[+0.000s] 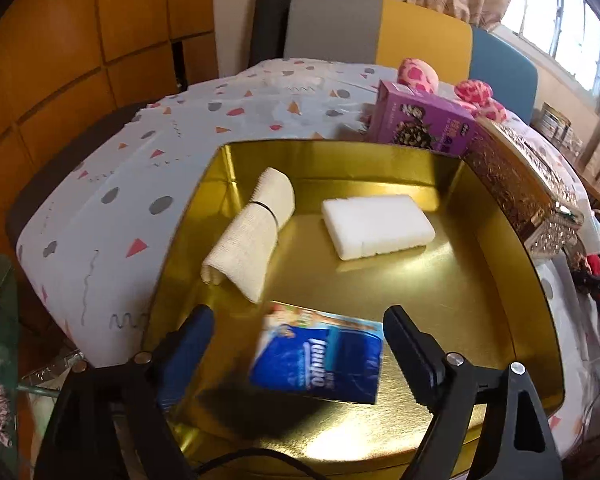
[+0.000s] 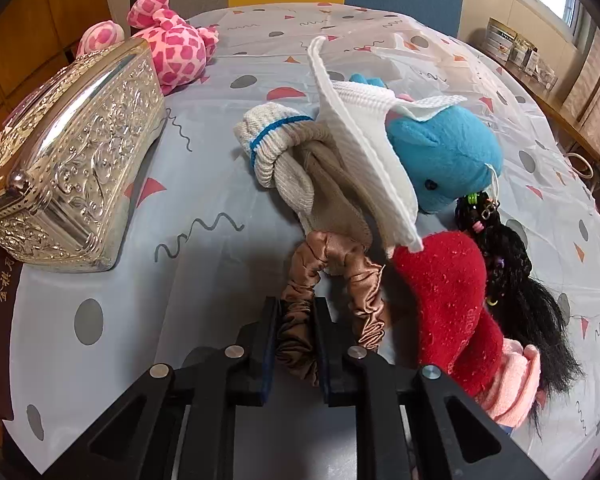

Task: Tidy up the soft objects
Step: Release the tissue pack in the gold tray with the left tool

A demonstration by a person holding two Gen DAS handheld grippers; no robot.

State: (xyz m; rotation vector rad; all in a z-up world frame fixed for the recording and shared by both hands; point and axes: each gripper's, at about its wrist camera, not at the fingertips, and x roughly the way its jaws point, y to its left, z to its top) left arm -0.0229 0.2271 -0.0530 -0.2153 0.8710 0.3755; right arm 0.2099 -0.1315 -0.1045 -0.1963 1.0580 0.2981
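Right gripper (image 2: 296,344) is clamped on the brown scrunchie (image 2: 332,292), whose loop extends ahead. Left gripper (image 1: 300,344) stands released, straddling the tissue pack (image 1: 318,354) inside the gold tray (image 1: 440,280).

The left gripper (image 1: 296,334) is a black plastic frame of angular struts with triangular cut-outs. Round silver screw heads sit at its pivot points. One of its jaws carries a dark blue ribbed pad; the other looks plain black. A thin black cable curves across the bottom edge of that view. The right gripper (image 2: 296,344) is built alike: matte black struts, triangular openings, four silver screw heads in a row, and flat black jaws lined with dark blue padding.
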